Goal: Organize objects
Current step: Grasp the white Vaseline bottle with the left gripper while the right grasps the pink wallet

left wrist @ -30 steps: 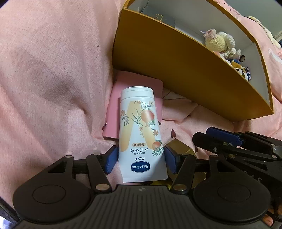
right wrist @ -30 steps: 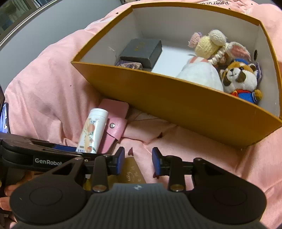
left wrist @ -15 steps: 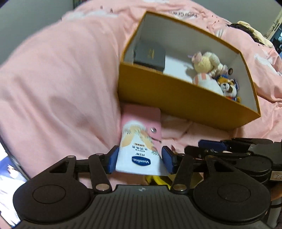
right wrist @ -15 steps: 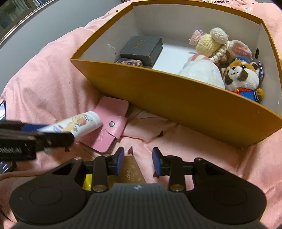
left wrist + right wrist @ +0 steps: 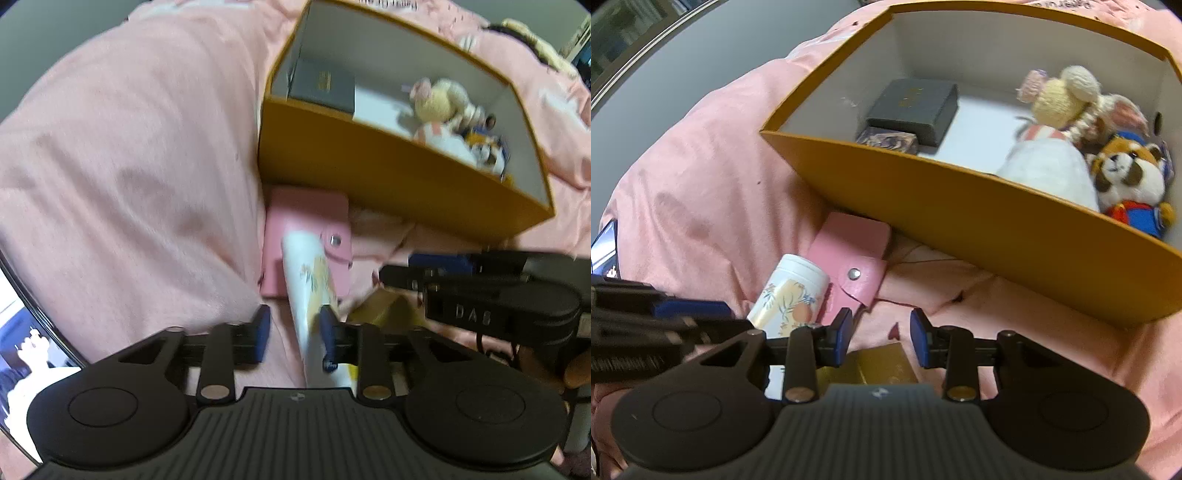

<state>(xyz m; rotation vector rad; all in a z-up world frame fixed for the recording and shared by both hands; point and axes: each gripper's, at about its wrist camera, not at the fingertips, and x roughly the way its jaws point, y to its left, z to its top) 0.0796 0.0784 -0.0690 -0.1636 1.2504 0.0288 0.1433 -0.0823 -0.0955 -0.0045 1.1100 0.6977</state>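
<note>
A white Vaseline lotion tube (image 5: 309, 284) with a peach print sits between the jaws of my left gripper (image 5: 295, 334), turned edge-on against the right finger; a gap shows on its left side. It also shows in the right wrist view (image 5: 790, 299), lifted off the bed with its cap pointing at the box. My right gripper (image 5: 881, 338) is open and empty above a gold box (image 5: 875, 363) on the bed. The yellow cardboard box (image 5: 979, 221) lies ahead.
The box holds a dark case (image 5: 916, 107), a small patterned block (image 5: 888, 142) and several plush toys (image 5: 1123, 173). A pink snap wallet (image 5: 849, 254) lies on the pink bedding in front of it. A lit phone screen (image 5: 22, 354) lies at far left.
The lotion tube has been lifted off the bed and has twisted edge-on in my left gripper. The left gripper has risen and tilted. The right gripper has barely moved.
</note>
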